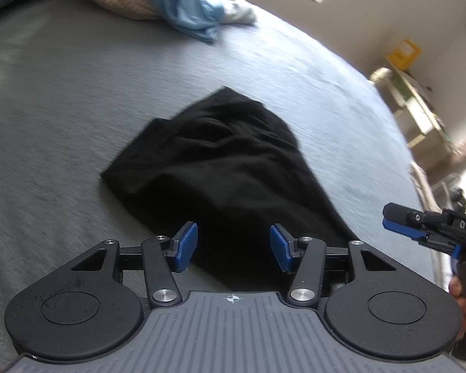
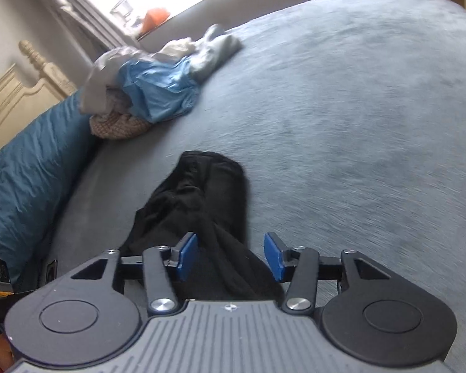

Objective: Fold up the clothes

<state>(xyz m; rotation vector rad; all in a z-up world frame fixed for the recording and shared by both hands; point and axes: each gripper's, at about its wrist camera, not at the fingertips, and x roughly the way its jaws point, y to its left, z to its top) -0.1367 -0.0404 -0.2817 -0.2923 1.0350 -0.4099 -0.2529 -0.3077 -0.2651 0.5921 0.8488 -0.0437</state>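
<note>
lying rumpled on the bed point(image 1: 62, 108), black garment point(image 1: 220, 161); both claws parted, gripping nothing.

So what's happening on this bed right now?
A person with hand-held tongs in each hand is folding laundry on a grey bed. A black garment lies bunched in front of them. Both the left tongs and the right tongs are open above its near edge, gripping nothing. A pile of unfolded clothes, light blue and white, waits farther back.
</note>
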